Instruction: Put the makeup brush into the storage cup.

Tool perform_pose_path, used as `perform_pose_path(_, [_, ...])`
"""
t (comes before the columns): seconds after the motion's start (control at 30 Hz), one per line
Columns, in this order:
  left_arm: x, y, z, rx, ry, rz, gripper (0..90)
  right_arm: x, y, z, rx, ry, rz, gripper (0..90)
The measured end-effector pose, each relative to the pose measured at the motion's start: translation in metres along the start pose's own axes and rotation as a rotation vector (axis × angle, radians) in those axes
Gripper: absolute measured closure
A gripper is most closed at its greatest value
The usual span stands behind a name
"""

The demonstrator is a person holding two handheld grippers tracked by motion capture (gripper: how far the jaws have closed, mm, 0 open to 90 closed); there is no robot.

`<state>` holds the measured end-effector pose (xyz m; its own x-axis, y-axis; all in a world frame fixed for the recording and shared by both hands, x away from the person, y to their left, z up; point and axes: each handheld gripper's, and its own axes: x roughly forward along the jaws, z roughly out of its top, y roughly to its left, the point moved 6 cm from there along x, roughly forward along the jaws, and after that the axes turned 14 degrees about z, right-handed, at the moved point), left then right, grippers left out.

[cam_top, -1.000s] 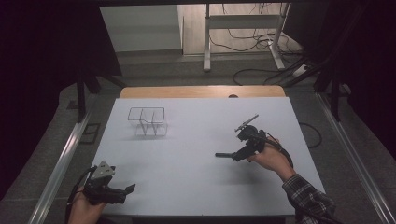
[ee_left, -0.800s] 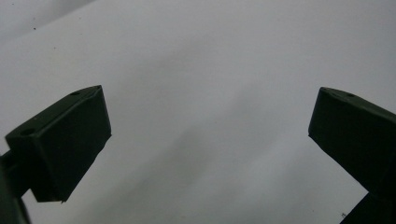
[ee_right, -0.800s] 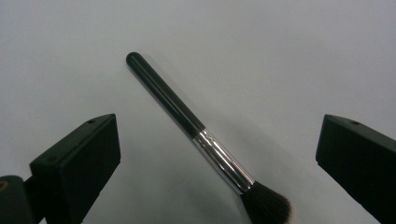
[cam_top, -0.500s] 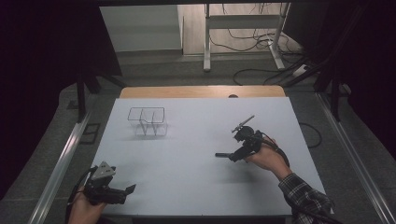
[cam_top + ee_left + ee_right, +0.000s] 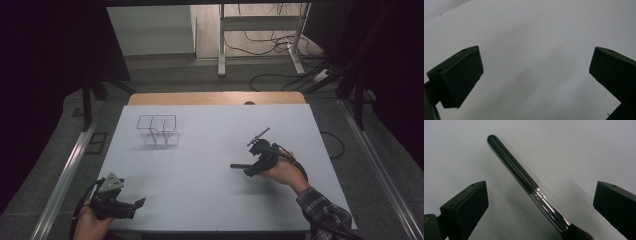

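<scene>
Two grippers are working over the white table (image 5: 200, 165), one in each of my hands. My right gripper (image 5: 540, 202) is hovering with its jaws spread wide on either side of a makeup brush (image 5: 529, 183), which is lying flat on the table between them, touching neither. Its black handle is pointing away from me, its silver ferrule and dark bristles nearest. My left gripper (image 5: 536, 75) is sitting at the near left corner, jaws wide apart, gripping nothing. A wire rack (image 5: 158, 129) is standing far left
</scene>
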<state>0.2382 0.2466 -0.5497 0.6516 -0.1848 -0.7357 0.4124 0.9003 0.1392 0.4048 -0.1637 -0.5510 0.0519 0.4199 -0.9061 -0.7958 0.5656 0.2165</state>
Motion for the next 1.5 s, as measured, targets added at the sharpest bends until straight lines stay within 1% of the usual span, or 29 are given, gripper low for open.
perform_pose_path(0.17, [0.000,0.000,0.000,0.001,0.001,0.000,0.0,0.006,0.000,-0.002,-0.008,0.016,0.004,0.0])
perform_pose_path(0.27, [0.000,0.000,0.000,0.001,0.002,-0.002,0.0,0.009,-0.001,-0.003,-0.012,0.035,0.002,0.1])
perform_pose_path(0.4, [0.001,0.000,0.000,0.000,0.004,-0.002,0.0,0.012,-0.001,-0.003,-0.008,0.047,0.011,1.5])
perform_pose_path(0.47, [0.001,0.000,0.000,0.000,0.005,-0.001,0.0,0.013,-0.001,-0.004,-0.012,0.056,0.009,2.9])
perform_pose_path(0.5, [0.001,0.000,-0.001,0.001,0.006,-0.002,0.0,0.015,-0.001,-0.004,-0.021,0.069,0.002,3.4])
perform_pose_path(0.57, [0.001,0.000,-0.001,0.000,0.005,-0.001,0.0,0.016,0.000,-0.004,-0.025,0.072,-0.005,3.7])
perform_pose_path(0.7, [0.001,-0.001,-0.001,0.002,0.006,-0.001,0.0,0.015,0.000,-0.003,-0.029,0.083,-0.004,5.1])
perform_pose_path(0.83, [0.001,-0.001,-0.001,0.003,0.007,-0.001,0.0,0.014,0.000,-0.003,-0.029,0.091,-0.007,8.7])
perform_pose_path(0.87, [0.001,-0.001,-0.001,0.003,0.007,-0.002,0.0,0.013,0.000,-0.003,-0.031,0.096,-0.009,10.9])
perform_pose_path(0.9, [0.001,-0.001,-0.001,0.003,0.007,-0.002,0.0,0.011,0.002,-0.002,-0.026,0.109,-0.007,20.0])
perform_pose_path(0.93, [0.001,-0.001,-0.001,0.003,0.007,-0.002,0.0,0.011,0.002,-0.002,-0.026,0.109,-0.007,20.0])
perform_pose_path(1.0, [0.001,-0.001,-0.001,0.006,0.008,-0.002,0.0,0.007,0.003,-0.002,-0.027,0.132,-0.005,35.4])
perform_pose_path(1.07, [0.001,-0.001,-0.001,0.008,0.009,-0.003,0.0,0.004,0.003,-0.002,-0.022,0.144,-0.006,47.7])
perform_pose_path(1.13, [0.001,-0.002,-0.001,0.009,0.008,-0.003,0.0,0.001,0.003,-0.002,-0.018,0.159,-0.007,68.0])
perform_pose_path(1.17, [0.001,-0.002,-0.001,0.010,0.008,-0.003,0.0,0.000,0.003,-0.003,-0.027,0.165,-0.005,76.4])
perform_pose_path(1.2, [0.001,-0.002,-0.001,0.010,0.008,-0.004,0.0,0.000,0.004,-0.003,-0.030,0.165,0.010,76.9])
perform_pose_path(1.3, [0.002,-0.002,-0.001,0.009,0.009,-0.005,0.0,0.000,0.004,-0.005,-0.032,0.138,0.009,77.3])
perform_pose_path(1.4, [0.002,-0.002,-0.001,0.008,0.008,-0.007,0.0,-0.001,0.004,-0.006,-0.017,0.111,0.017,77.3])
perform_pose_path(1.5, [0.002,-0.002,0.000,0.009,0.007,-0.007,0.0,-0.001,0.004,-0.008,-0.018,0.095,0.012,77.3])
